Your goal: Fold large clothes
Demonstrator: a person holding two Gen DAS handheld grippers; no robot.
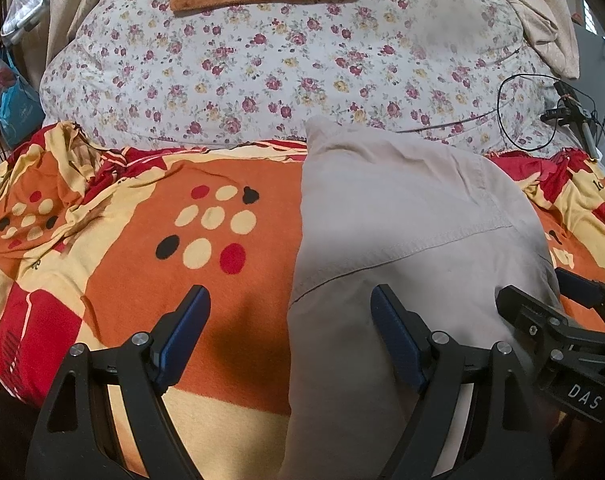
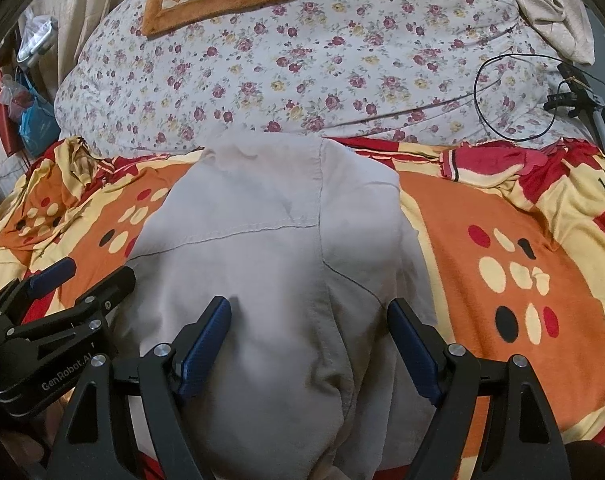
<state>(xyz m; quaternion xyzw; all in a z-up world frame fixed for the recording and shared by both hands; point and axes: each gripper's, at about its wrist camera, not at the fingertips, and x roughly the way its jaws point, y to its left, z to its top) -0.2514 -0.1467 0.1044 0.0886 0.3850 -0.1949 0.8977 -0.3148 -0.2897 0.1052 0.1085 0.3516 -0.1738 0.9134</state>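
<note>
Shirt [image 2: 270, 264], grey-beige, lying on the bed over an orange, red and cream blanket [image 1: 142, 280], already folded into a long narrow strip running away from the cameras toward a floral quilt [image 1: 262, 80]. Looks like light woven cotton: soft, limp, with stitched seams and a doubled collar end at the far edge near the quilt. Likely to sag and slide apart if lifted by a single layer, so best pinched through all layers at once, at the near corners or along a seam where the cloth is thicker. Left gripper [image 1: 290, 336] hovering at the strip's left edge, jaws spread wide, one finger over the blanket and the other over the cloth, holding nothing. Right gripper [image 2: 310, 344] over the near part of the strip, jaws likewise spread and empty, both fingers above the fabric; contact with the cloth not clear. Near end of the strip hidden below both views. Judged next: gripping the near end on each side and carrying it up toward the collar to halve the length. Risk of dragging the blanket along, being soft and loose too. Black cable [image 2: 514, 96] and small stand [image 1: 570, 112] on the quilt at right, well apart from the work.
</note>
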